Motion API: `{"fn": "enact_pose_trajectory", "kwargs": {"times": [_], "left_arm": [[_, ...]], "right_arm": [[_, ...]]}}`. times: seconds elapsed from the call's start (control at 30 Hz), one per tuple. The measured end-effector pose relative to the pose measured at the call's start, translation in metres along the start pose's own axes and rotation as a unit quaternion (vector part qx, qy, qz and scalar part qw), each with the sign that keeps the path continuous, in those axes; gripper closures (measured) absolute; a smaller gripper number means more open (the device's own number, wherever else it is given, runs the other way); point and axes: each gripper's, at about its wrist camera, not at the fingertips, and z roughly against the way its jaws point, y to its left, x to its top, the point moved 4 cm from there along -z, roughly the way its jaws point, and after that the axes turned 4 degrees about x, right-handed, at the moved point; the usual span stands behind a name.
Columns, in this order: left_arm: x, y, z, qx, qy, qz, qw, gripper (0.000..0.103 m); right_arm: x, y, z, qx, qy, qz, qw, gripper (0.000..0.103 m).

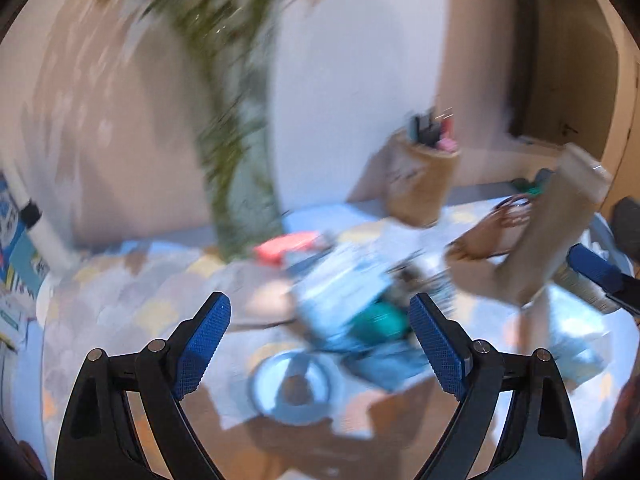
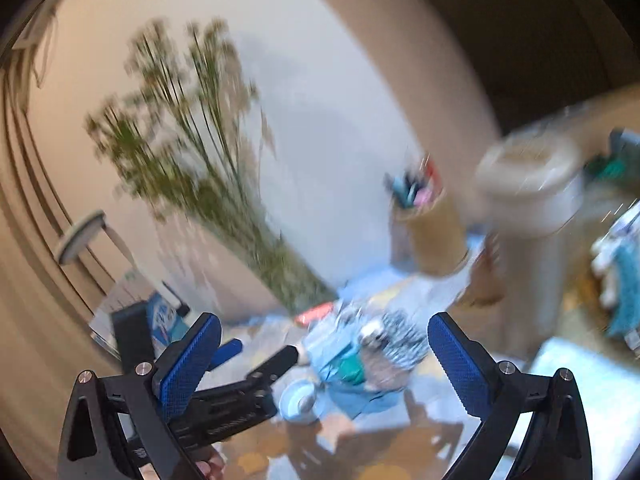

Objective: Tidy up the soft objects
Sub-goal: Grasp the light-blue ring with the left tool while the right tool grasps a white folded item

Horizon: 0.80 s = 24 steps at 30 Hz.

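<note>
Both hand-held grippers, left (image 1: 320,320) and right (image 2: 324,344), gape wide, empty. Blurred heap of pale-blue and teal soft cloth items (image 1: 352,304) lies on patterned table (image 1: 132,300) ahead. Judged: approach step; next, close on one piece.

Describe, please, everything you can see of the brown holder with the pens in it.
The brown holder is a tall cylinder, perhaps cork or kraft paper; blur hides the texture. It stands near the wall at the table's far side, leaning in these fisheye views. Dark, blue and pink pens stick out of its open top. Nothing grips it.
</note>
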Motion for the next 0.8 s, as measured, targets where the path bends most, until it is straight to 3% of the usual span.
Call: {"fn": "enact_pose_trajectory", "kwargs": {"times": [0.13, 0.4, 0.5, 0.6, 0.7, 0.8], "left_arm": [[-0.019, 0.024, -0.02, -0.018, 0.019, 0.026, 0.9993, 0.013], [-0.051, 0.015, -0.072, -0.04, 0.06, 0.009, 0.9973, 0.013], [-0.056, 0.005, -0.083, -0.032, 0.091, -0.004, 0.9953, 0.001], [-0.06, -0.005, -0.084, 0.0, 0.093, -0.034, 0.995, 0.001], [-0.06, -0.002, -0.084, -0.011, 0.095, -0.022, 0.9952, 0.001], [-0.061, -0.004, -0.082, -0.008, 0.094, -0.025, 0.9952, 0.001]], "right_arm": [[-0.029, -0.011, -0.057, -0.028, 0.024, -0.007, 0.999, 0.0], [-0.064, -0.056, -0.114, -0.118, 0.049, 0.012, 0.992, 0.0], [-0.071, -0.077, -0.124, -0.134, 0.082, -0.016, 0.987, 0.0], [-0.058, -0.071, -0.109, -0.152, 0.03, 0.018, 0.988, 0.0], [-0.051, -0.046, -0.101, -0.196, -0.013, 0.115, 0.974, 0.0], [-0.05, -0.031, -0.107, -0.202, -0.023, 0.161, 0.966, 0.004]]}}
